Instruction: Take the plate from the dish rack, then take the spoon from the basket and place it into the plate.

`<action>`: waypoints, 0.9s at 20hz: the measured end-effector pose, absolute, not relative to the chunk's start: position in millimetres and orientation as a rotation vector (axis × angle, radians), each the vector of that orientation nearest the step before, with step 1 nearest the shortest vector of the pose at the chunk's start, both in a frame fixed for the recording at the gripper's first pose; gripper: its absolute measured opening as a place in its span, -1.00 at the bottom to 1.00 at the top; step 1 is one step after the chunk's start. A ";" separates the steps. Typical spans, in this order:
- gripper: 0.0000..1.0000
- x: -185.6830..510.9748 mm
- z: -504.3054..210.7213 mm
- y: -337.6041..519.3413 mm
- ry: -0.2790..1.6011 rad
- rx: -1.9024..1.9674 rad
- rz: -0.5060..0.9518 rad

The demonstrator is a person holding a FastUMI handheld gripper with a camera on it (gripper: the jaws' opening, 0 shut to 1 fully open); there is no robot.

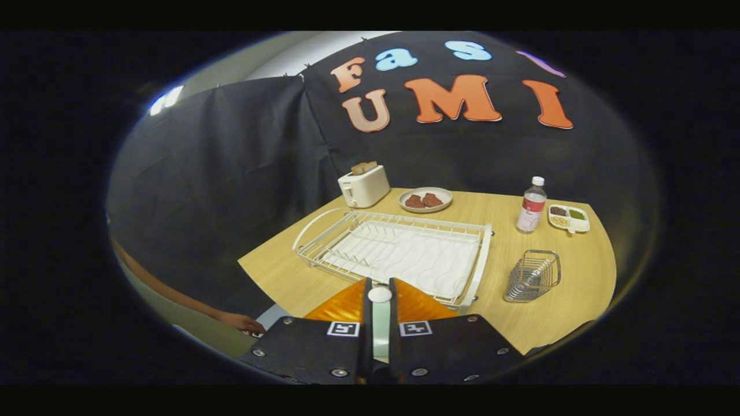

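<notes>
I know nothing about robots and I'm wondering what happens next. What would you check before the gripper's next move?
1. Plate out of the dish rack: ok, the rack holds nothing.
2. Grip: ok, the gripper is shut on a thin pale edge between its fingers, apparently the plate.
3. Room to set the plate down: ok, bare table lies between the rack and the basket.
4. Spoon in the basket: cannot tell, something slim lies inside the wires.
5. Person's hand: ok, it is beside the table, apart from the rack.
</notes>
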State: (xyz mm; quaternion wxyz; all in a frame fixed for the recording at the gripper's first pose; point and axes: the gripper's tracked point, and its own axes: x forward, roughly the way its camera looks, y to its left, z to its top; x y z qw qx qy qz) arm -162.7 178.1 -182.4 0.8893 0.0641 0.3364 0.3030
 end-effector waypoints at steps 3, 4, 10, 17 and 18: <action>-0.78 -173.6 -194.3 181.0 0.725 0.099 0.653; -0.78 -178.0 -200.3 183.2 0.741 0.097 0.663; -0.78 -183.0 -232.7 194.7 0.764 0.042 0.654; -0.75 -185.1 -251.6 193.5 0.754 0.029 0.630; -0.74 -186.0 -254.9 191.1 0.766 0.044 0.622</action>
